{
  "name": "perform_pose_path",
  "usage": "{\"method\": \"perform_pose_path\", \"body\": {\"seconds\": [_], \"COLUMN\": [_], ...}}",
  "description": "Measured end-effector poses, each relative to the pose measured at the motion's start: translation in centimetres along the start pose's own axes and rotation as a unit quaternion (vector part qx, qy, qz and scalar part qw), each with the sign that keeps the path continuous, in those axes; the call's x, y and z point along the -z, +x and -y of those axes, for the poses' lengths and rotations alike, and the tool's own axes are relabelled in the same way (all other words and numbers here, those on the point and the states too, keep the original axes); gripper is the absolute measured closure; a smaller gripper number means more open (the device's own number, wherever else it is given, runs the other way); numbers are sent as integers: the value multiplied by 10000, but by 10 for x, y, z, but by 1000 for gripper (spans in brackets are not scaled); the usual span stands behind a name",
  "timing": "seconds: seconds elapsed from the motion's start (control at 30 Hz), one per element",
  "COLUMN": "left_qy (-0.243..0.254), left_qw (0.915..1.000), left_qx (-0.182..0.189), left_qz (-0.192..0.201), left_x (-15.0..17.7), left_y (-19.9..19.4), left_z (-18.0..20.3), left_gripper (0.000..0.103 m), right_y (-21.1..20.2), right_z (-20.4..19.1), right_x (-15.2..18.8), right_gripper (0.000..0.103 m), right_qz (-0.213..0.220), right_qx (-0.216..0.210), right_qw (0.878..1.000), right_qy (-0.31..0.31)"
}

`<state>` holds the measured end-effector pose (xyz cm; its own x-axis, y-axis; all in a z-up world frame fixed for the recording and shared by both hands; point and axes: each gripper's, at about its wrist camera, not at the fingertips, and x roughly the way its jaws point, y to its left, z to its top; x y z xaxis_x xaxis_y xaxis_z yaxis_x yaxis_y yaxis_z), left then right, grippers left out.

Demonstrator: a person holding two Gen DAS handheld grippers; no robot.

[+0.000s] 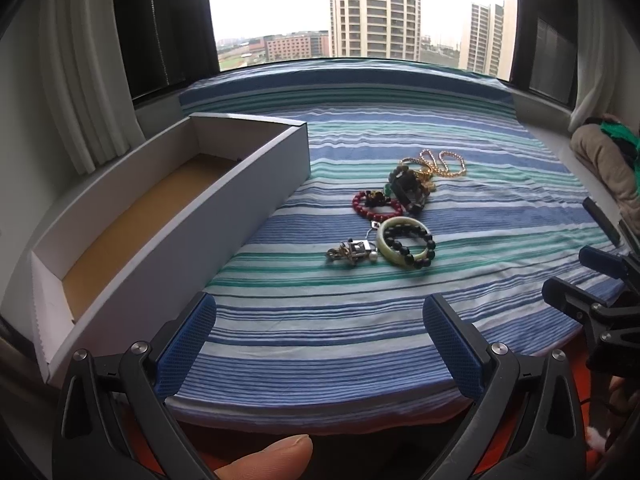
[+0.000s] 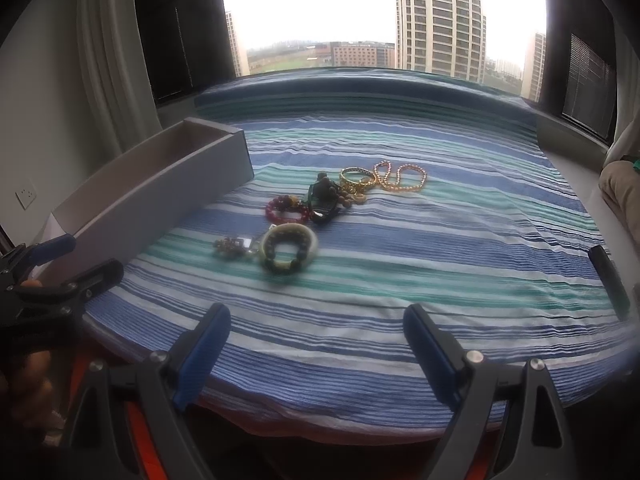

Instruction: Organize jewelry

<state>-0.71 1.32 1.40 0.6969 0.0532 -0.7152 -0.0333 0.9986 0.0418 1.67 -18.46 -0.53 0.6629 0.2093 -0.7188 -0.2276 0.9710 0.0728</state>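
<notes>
Several jewelry pieces lie in a cluster on the striped cloth: a pale jade bangle (image 1: 390, 247) with a black bead bracelet (image 1: 414, 245) on it, a red bead bracelet (image 1: 376, 205), a gold chain (image 1: 442, 163), dark beads (image 1: 408, 186) and a small metal brooch (image 1: 352, 252). The bangle (image 2: 289, 250), the red bracelet (image 2: 286, 210) and the chain (image 2: 400, 178) also show in the right wrist view. A long open white box (image 1: 224, 208) stands on the left, empty. My left gripper (image 1: 320, 344) and right gripper (image 2: 316, 356) are open and empty near the front edge.
The striped blue-green cloth (image 1: 360, 320) covers a window seat. Curtains (image 1: 80, 80) hang at the left. A beige cushion (image 1: 608, 160) lies at the far right. The box (image 2: 160, 204) lies left of the jewelry in the right wrist view.
</notes>
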Motion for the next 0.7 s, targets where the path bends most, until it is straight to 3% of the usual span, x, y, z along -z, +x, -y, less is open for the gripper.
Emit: {"method": "perform_pose_path", "body": {"seconds": [0.57, 0.7], "left_qy": [-183, -230], "left_qw": [9998, 9995], "left_qx": [-9, -208], "left_qz": [5, -45], "left_x": [2, 4], "left_y": [-3, 0], "left_z": [-9, -12], "left_gripper": [0, 0], "right_y": [-3, -6], "right_z": [5, 5], "right_x": [-1, -2], "right_gripper": [13, 13], "right_qz": [130, 192], "right_qx": [30, 74], "right_qw": [9998, 9997], "right_qy": [147, 92]}}
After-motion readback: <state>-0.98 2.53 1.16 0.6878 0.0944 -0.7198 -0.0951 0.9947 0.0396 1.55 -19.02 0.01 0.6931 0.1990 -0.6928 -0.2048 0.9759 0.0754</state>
